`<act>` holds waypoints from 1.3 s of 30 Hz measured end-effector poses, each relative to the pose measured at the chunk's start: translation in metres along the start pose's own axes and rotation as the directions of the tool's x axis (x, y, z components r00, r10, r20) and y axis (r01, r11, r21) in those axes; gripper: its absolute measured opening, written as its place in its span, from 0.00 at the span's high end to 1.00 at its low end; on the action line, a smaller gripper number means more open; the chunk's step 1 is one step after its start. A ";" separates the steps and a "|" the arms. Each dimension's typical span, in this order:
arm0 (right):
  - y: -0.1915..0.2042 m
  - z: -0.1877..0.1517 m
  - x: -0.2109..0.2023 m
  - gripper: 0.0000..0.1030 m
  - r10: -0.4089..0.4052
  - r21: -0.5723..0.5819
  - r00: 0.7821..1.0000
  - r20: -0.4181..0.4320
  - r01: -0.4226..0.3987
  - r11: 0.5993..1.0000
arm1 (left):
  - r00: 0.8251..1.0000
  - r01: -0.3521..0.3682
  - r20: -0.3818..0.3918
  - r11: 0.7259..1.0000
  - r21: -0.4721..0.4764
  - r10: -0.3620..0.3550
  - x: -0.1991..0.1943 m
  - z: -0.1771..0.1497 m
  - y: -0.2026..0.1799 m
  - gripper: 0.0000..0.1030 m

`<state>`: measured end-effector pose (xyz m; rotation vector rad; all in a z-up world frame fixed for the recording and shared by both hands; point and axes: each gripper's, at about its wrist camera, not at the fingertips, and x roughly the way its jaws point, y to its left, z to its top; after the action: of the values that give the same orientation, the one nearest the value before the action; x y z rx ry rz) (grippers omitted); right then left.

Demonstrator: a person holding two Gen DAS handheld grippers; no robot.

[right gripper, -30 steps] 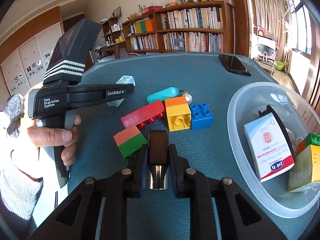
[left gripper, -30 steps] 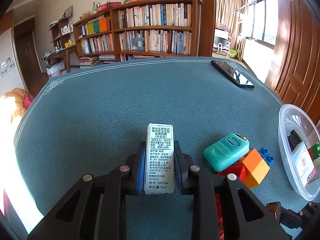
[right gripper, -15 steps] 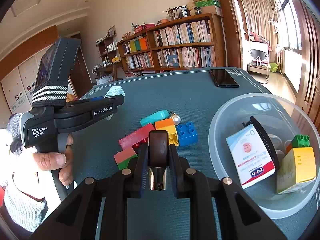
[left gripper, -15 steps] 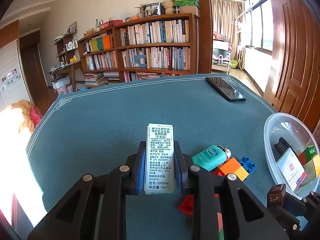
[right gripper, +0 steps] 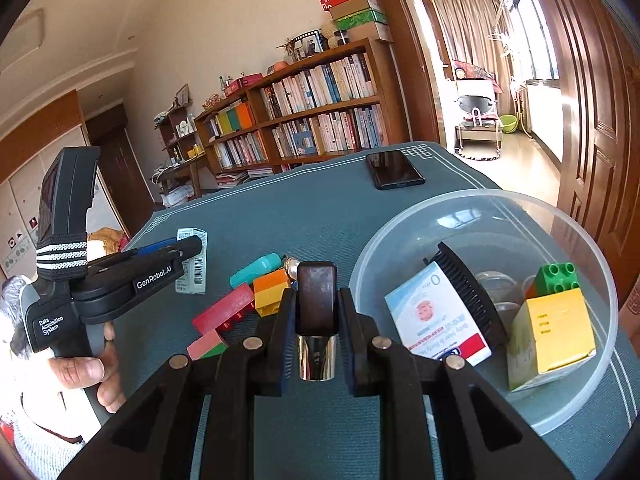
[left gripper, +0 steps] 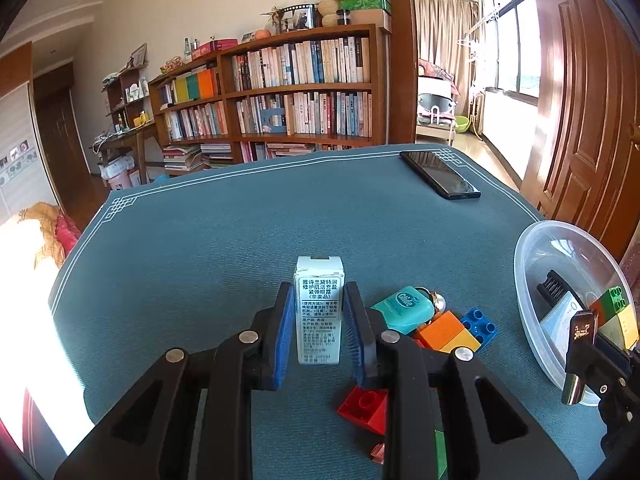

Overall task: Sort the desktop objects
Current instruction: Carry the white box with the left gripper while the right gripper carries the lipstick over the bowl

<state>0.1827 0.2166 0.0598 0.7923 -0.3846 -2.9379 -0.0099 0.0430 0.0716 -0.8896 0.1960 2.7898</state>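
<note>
Two hand-held grippers, left (left gripper: 319,322) clamped on one white carton (left gripper: 319,312), right (right gripper: 317,322) on one dark lipstick (right gripper: 316,312).

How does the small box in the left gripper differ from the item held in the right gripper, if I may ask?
The white box is pale card printed with text; the brown-capped tube is dark brown above a shiny metal base. The white box has square corners; the brown-capped tube's cap is rounded. Both are clamped upright, one per gripper.

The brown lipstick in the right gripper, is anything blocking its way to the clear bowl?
Nothing visible does. The right gripper holds the lipstick just left of the bowl, whose open top is unobstructed.
</note>
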 end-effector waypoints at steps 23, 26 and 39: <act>-0.084 0.030 -0.013 0.78 -0.270 0.220 0.961 0.061 0.251 0.943 | 0.989 0.139 0.055 0.990 0.026 -0.140 -0.025 0.009 -0.017 0.74; -0.092 0.029 -0.007 0.78 -0.268 0.235 0.963 0.025 0.255 0.938 | 0.985 0.161 0.056 0.986 0.040 -0.163 -0.028 0.012 -0.028 0.74; -0.105 0.025 -0.014 0.78 -0.254 0.279 0.967 0.033 0.235 0.931 | 0.942 0.329 0.048 0.941 0.081 -0.333 -0.035 0.032 -0.094 0.74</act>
<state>0.1820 0.3252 0.0603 0.8243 -0.7647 -3.1952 0.0223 0.1350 0.1119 -0.7409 0.1229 2.4764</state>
